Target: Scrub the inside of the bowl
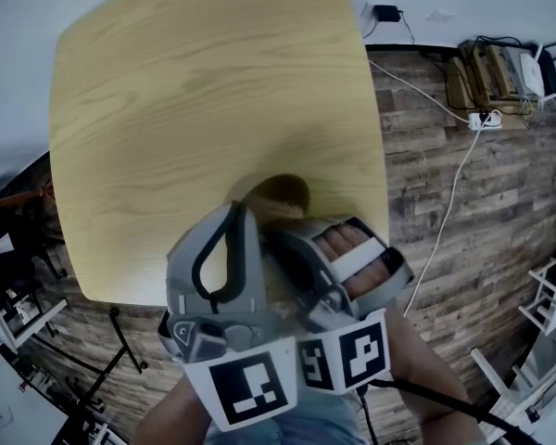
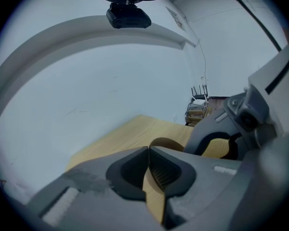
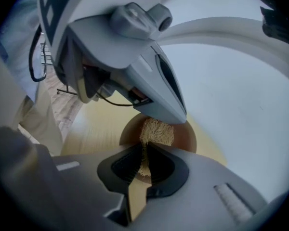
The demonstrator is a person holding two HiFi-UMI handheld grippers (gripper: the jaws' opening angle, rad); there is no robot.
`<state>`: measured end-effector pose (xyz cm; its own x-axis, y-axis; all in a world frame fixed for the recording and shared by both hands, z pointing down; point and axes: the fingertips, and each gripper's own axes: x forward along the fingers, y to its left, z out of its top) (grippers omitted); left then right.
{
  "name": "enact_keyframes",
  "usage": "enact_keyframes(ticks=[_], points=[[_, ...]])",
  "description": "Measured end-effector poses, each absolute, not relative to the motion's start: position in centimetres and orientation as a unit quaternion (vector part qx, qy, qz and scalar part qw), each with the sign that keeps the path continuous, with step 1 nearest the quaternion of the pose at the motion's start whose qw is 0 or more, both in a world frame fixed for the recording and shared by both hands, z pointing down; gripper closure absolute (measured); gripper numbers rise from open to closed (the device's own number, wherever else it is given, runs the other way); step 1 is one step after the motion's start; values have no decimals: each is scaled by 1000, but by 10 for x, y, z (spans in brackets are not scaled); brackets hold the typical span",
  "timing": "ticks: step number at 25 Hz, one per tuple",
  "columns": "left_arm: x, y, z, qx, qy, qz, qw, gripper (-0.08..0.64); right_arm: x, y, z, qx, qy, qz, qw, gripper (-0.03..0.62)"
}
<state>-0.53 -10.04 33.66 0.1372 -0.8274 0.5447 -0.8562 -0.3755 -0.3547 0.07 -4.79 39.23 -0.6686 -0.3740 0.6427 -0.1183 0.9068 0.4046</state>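
Jaws of the right gripper (image 3: 144, 150) are clenched on a tan, fibrous scrubber (image 3: 156, 131), which pokes out past their tips and hangs over the inside of a brown bowl (image 3: 185, 139). The left gripper (image 2: 148, 150) has its jaws pressed together as well. In its own view the thin brown arc of the bowl's rim comes out right where the tips meet, so they appear to pinch the rim. From the right gripper view the left gripper's grey snout reaches down from above and covers the bowl's far edge, just beyond the scrubber. The bowl sits on a pale wooden tabletop (image 1: 213, 91), close to the edge nearest the person. In the head view only a dark curve of it shows above the two grippers, which crowd together over it, the left one just beside the right one. Fingers (image 1: 350, 246) of the person's hand show through the right gripper's handle. Square-marker cubes on both grippers face the head camera at the bottom of that view. To the right of the tabletop lies a plank floor (image 1: 482, 276), with a white cable (image 1: 451, 207) running across it.
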Motion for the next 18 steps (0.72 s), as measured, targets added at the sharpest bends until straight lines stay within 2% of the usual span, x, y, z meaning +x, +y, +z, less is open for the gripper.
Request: enact_keyframes(ticks=[18], points=[[-11, -103, 344, 752, -555, 355, 19, 526, 15, -20, 382, 58, -911, -150, 380, 565]])
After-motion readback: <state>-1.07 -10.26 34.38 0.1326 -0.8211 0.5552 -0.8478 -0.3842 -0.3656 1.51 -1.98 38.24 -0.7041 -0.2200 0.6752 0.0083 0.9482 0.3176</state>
